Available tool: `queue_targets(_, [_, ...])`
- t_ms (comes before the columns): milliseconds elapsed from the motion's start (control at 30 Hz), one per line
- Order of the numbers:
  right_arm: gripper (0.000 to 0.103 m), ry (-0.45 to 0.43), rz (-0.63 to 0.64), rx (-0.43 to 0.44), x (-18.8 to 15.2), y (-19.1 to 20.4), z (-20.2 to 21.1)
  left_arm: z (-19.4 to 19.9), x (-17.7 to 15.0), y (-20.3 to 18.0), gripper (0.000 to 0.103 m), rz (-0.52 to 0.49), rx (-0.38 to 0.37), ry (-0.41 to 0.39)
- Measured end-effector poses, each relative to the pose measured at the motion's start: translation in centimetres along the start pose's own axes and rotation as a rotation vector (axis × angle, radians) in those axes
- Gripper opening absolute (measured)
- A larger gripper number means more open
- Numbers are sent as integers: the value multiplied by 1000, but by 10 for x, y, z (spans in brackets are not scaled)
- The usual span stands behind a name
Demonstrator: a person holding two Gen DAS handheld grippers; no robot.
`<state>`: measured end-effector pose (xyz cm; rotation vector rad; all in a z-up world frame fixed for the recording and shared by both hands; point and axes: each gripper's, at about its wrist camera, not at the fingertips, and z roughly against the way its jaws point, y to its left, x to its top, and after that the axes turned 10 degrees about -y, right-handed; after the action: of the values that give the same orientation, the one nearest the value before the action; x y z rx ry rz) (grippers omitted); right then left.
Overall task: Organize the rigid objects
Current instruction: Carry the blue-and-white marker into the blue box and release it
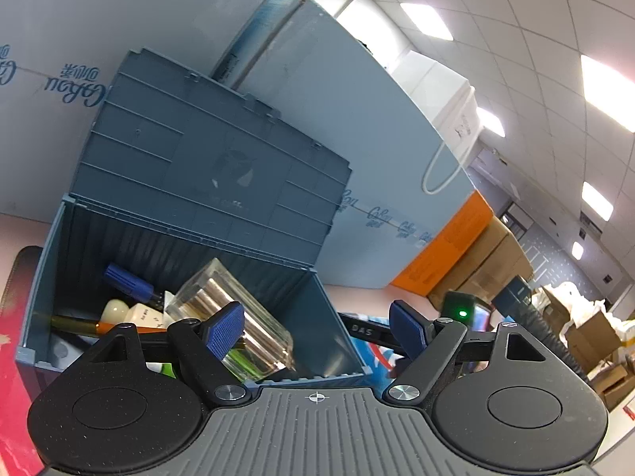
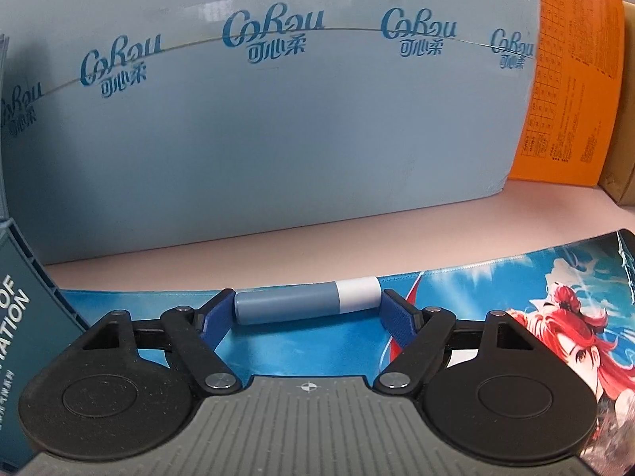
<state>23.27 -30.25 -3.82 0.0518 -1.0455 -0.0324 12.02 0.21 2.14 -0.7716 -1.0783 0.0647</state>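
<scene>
Over printed mat [image 2: 278, 341], right hand-held gripper [image 2: 305, 309] clamps grey-white tube [image 2: 307, 304] crosswise; left hand-held gripper [image 1: 317, 329] spread.

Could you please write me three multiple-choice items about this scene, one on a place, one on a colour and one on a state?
1. Where does the clear case lie?
A. In the open blue storage box
B. On the printed mat
C. On top of the orange carton

2. What colours is the marker between the fingers of the right hand-held gripper?
A. Red and black
B. Grey-blue with a white end
C. All green

3. How does the left hand-held gripper stand?
A. Shut on a pen
B. Shut on the box lid
C. Open, holding nothing

Answers: 1 A, the case leans inside the box among pens; 2 B, the right wrist view shows a grey-blue barrel and a white cap; 3 C, its pads stand wide apart with nothing between.
</scene>
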Motion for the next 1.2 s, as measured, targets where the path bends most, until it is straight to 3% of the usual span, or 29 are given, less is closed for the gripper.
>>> queue_targets(267, [76, -137, 2, 50, 16, 29, 61, 6, 6, 11, 82, 34, 33, -22])
queue_targets(500, [76, -284, 24, 222, 34, 75, 130, 19, 16, 24, 82, 82, 54, -70])
queue_targets(633, [76, -316, 43, 319, 34, 105, 155, 30, 23, 30, 82, 98, 79, -113])
queue_targets(767, [76, -279, 31, 392, 31, 130, 158, 37, 29, 39, 85, 126, 98, -144])
queue_targets(867, [76, -199, 12, 427, 28, 147, 152, 41, 33, 46, 85, 157, 92, -155])
queue_targets(1067, [76, -45, -1, 378, 13, 176, 139, 46, 36, 55, 85, 191, 80, -169])
queue_targets(1200, [76, 7, 14, 358, 5, 180, 138, 46, 36, 58, 85, 207, 73, -169])
